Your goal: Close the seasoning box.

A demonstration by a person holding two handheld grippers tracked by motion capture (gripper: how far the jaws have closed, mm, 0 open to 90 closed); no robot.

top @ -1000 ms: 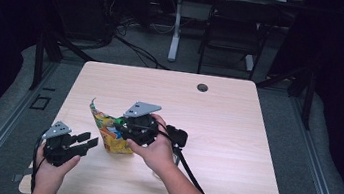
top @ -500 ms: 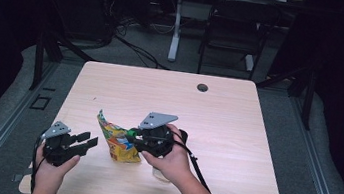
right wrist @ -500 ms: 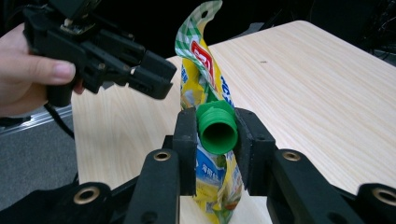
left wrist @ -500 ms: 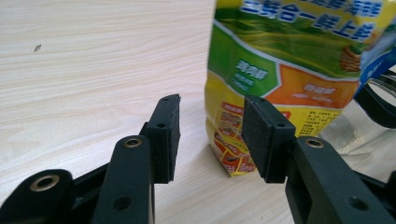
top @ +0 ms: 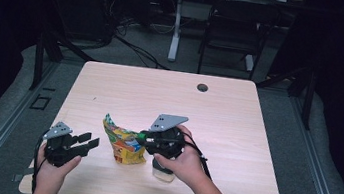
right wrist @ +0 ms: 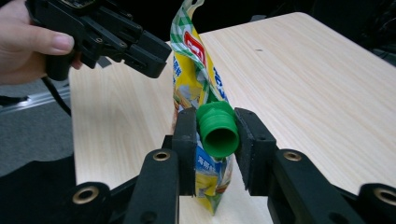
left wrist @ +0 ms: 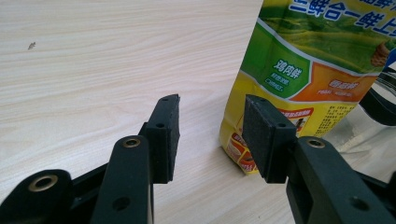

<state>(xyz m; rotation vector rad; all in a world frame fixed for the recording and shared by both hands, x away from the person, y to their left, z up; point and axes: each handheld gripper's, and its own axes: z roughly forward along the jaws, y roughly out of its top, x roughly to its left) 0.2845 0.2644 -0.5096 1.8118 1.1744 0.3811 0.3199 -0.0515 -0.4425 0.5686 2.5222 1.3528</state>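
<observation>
Your right claw [right wrist: 215, 140] clamps the rigid green cap [right wrist: 217, 128] beside the soft, crinkly pouch [top: 123, 143] standing on the table [top: 238, 116]. Your left claw [left wrist: 212, 128], jaws apart and empty, should pinch the pouch's stiffer lower edge.

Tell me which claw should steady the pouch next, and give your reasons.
Left, probably. The left claw stands open beside the pouch with nothing between its pads, so it could close on it. The right claw is already shut on the green cap.
</observation>
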